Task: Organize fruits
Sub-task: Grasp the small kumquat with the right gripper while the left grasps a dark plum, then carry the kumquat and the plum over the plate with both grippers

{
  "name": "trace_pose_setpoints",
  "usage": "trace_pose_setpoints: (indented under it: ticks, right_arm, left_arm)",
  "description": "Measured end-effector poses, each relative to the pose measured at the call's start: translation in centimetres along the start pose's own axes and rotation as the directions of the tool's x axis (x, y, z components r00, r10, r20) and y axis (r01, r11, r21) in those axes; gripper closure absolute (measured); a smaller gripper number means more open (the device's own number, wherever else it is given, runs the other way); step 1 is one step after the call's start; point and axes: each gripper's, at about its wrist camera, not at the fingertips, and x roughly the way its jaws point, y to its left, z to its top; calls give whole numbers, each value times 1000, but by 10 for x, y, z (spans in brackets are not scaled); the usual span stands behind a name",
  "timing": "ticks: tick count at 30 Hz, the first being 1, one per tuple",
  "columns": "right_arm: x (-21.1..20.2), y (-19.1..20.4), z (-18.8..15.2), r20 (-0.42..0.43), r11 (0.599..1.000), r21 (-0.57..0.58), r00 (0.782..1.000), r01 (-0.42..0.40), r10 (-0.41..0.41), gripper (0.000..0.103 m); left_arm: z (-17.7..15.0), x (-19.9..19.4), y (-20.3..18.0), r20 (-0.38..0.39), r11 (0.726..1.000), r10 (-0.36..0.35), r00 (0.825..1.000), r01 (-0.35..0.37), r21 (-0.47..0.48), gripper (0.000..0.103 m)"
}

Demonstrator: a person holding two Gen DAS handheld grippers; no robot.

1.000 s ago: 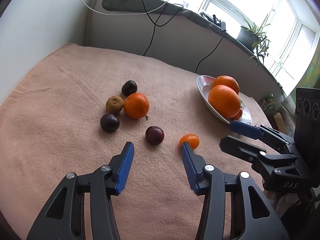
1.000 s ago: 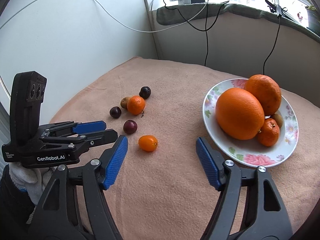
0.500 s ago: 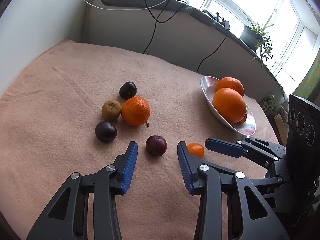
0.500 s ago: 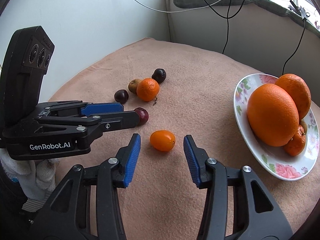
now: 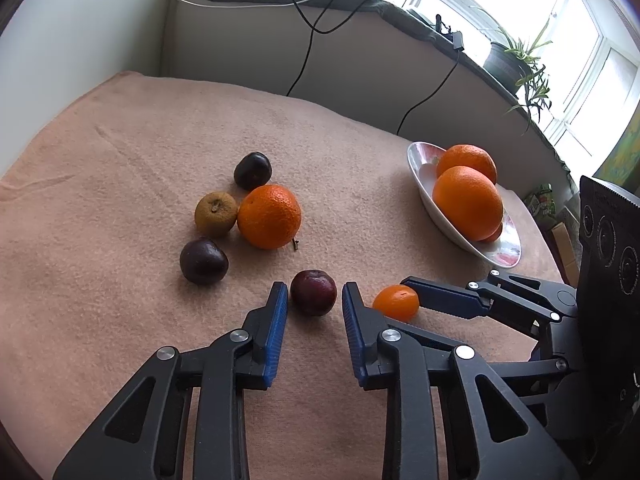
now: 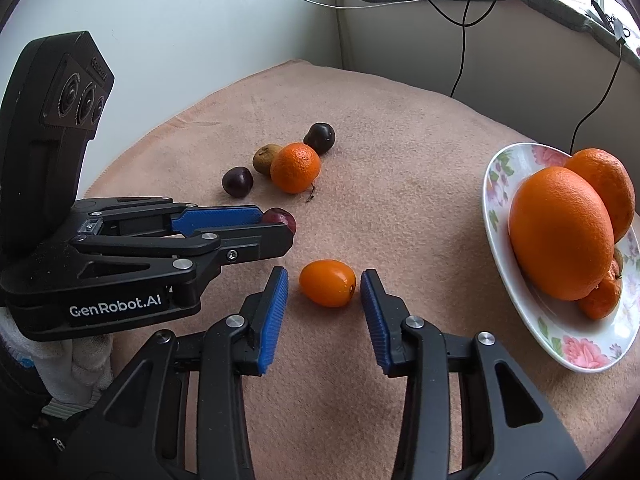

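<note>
Blue-padded left gripper (image 5: 314, 312): jaws closed onto dark plum (image 5: 313, 292). Right gripper (image 6: 324, 308): jaws closing beside small orange (image 6: 327, 282), narrow gaps remaining.

I am working in a home room: blanket-covered table (image 5: 120, 140), floral plate (image 6: 520, 320), potted plant (image 5: 516, 60) on the windowsill (image 5: 360, 4).

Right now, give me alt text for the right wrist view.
The right gripper brackets a small orange fruit on a pink blanket, without visibly pressing it. The left gripper reaches a dark plum, and a floral plate holds oranges.
</note>
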Motion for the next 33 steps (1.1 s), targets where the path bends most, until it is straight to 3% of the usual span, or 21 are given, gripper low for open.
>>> trace_pose_setpoints:
  ticks: [2,18,33]
  right_arm:
    - [2,0,0,-6,1000,0,1000,5,-5,73]
    - [-22,-11,-6,48,999,47,999,-12,10,74]
    - [-80,-65,-25,153,984,178,986,31,-59,74]
  left_arm:
    - [0,1,-1,0,1000,3,1000,-3,3,80]
    - [2,-9,-10,24,1000,-27,999,26,15,81]
    - [14,-16,-55,44,991,-109,993,106,81,81]
